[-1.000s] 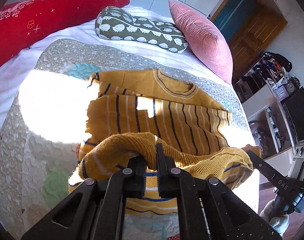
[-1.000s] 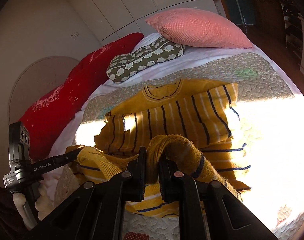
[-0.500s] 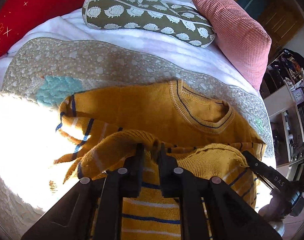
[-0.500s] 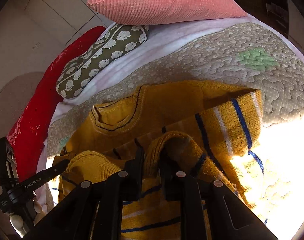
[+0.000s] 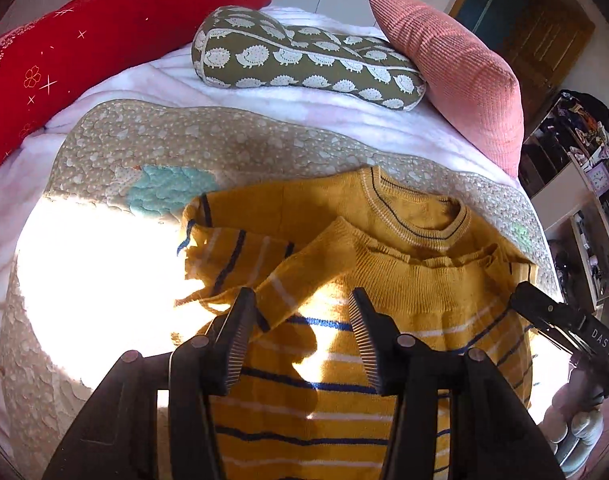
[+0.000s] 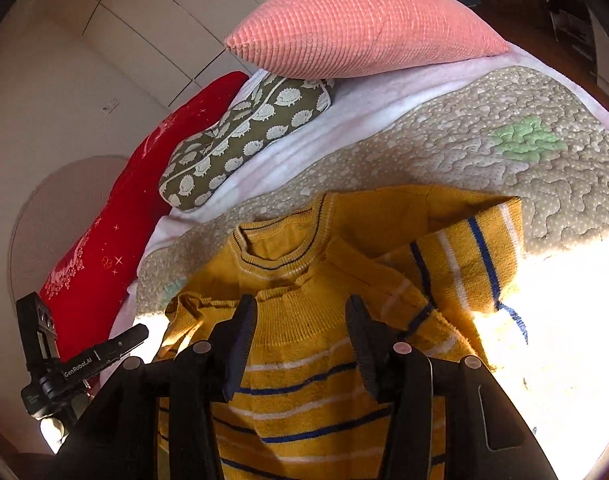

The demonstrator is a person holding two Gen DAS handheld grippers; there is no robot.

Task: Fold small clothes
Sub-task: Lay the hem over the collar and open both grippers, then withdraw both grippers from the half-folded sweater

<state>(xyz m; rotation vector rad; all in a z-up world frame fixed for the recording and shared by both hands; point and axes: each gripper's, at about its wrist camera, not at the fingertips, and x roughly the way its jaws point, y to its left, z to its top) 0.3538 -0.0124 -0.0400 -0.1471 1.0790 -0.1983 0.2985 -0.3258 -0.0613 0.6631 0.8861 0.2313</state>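
Observation:
A small mustard-yellow knit sweater (image 5: pixel 384 240) with blue and white stripes lies on a beige quilted mat (image 5: pixel 144 148) on the bed. Its lower half is folded up so the ribbed hem (image 5: pixel 432 272) lies just below the neckline. It also shows in the right wrist view (image 6: pixel 304 320). My left gripper (image 5: pixel 300 336) is open and empty just above the folded sweater's left part. My right gripper (image 6: pixel 300 340) is open and empty above its right part. The other gripper shows at each view's edge.
A red pillow (image 5: pixel 84 48), a green hedgehog-print bolster (image 5: pixel 304 64) and a pink cushion (image 5: pixel 452 76) line the far side of the bed. Bright sunlight washes out the mat at the left (image 5: pixel 96 280). Shelves and a wooden door (image 5: pixel 544 40) stand to the right.
Both grippers carried the sweater's hem up toward the neckline, then opened and let it go. The hem now lies flat below the collar.

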